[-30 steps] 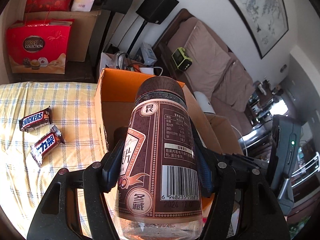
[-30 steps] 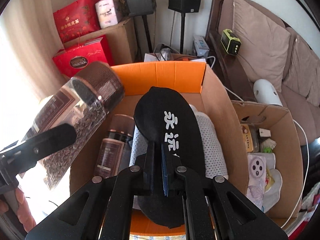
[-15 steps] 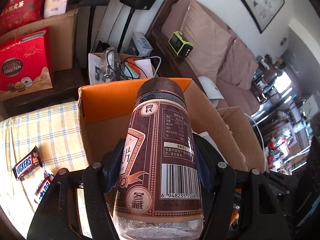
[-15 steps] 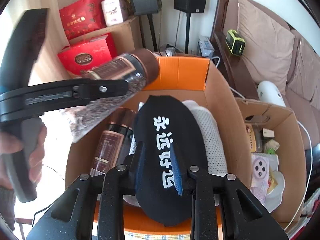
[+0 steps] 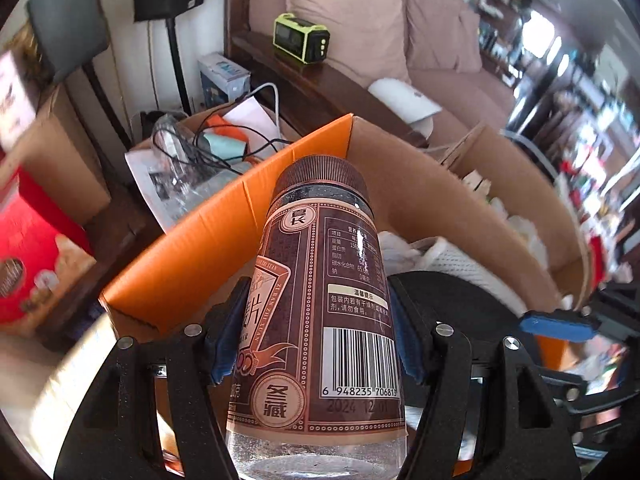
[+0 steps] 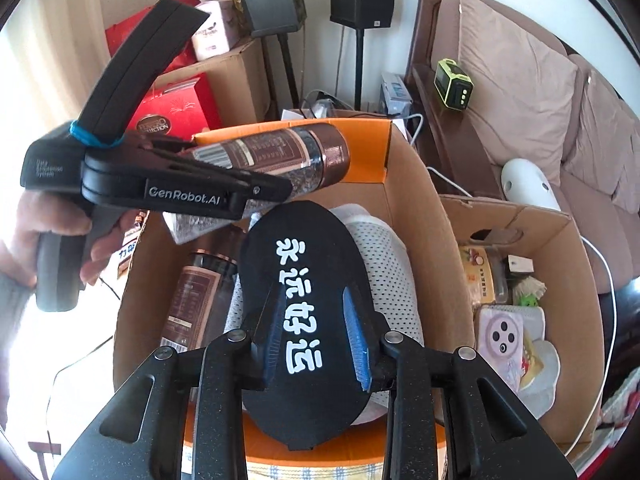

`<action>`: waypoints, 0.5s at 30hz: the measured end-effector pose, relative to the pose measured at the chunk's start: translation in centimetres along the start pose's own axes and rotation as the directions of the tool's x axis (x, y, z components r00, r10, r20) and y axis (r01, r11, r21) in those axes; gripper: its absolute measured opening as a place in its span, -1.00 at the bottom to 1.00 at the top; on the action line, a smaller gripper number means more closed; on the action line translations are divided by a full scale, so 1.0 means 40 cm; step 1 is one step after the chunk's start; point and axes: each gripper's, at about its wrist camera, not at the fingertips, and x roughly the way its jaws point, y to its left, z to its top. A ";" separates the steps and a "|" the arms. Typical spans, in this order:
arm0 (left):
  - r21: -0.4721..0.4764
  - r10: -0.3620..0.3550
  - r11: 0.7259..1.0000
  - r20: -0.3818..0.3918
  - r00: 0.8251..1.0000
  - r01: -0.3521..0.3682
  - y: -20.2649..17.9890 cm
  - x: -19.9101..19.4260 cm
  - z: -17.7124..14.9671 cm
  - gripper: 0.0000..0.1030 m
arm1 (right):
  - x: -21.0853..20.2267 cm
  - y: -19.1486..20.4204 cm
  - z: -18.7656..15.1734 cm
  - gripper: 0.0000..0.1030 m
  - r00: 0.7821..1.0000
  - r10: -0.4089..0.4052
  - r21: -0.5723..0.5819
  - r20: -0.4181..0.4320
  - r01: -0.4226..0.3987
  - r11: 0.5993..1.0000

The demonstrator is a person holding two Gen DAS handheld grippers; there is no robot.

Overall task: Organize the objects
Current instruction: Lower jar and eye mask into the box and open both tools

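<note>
1. Our left gripper (image 5: 316, 344) clamps the rigid, slick jar (image 5: 320, 300) mid-label, above the orange box (image 5: 192, 256).
2. Our right gripper (image 6: 316, 344) gapes around the soft black insole (image 6: 300, 300) at 12 o'clock, not pinching.

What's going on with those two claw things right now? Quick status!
Left gripper shut on brown jar, held over the orange box. Right gripper open, straddling black insole in the box. Second jar lies below.

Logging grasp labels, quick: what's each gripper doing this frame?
Left gripper: closed on the brown jar, over the orange box.
Right gripper: open, jaws either side of the black insole.
</note>
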 end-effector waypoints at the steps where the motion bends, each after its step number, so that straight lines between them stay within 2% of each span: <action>1: 0.034 0.023 0.999 -0.011 1.000 -0.023 -0.008 0.005 0.003 0.20 | 0.002 -0.001 -0.002 -0.42 1.000 0.003 0.000 0.000 -0.003 1.000; 5: 0.116 0.062 0.992 -0.039 0.997 -0.057 -0.026 0.026 0.007 0.22 | 0.011 0.001 -0.002 -0.42 1.000 0.004 0.003 -0.004 -0.003 1.000; 9: 0.111 0.117 0.987 0.004 0.993 -0.117 -0.036 0.011 -0.001 0.29 | 0.020 0.003 -0.002 -0.42 1.000 0.004 0.008 -0.012 -0.003 1.000; 10: 0.097 0.104 0.990 0.029 0.994 -0.106 -0.034 -0.006 -0.004 0.41 | 0.020 0.006 -0.003 -0.42 1.000 0.004 0.006 -0.011 -0.004 1.000; 12: 0.062 0.092 0.993 0.074 0.993 -0.097 -0.024 -0.039 -0.014 0.50 | 0.021 0.014 -0.004 -0.42 1.000 0.008 0.001 -0.012 -0.008 1.000; 15: 0.011 0.046 0.999 0.101 0.994 -0.048 -0.008 -0.088 -0.025 0.50 | 0.019 0.025 -0.002 -0.42 1.000 0.015 0.000 -0.008 -0.015 1.000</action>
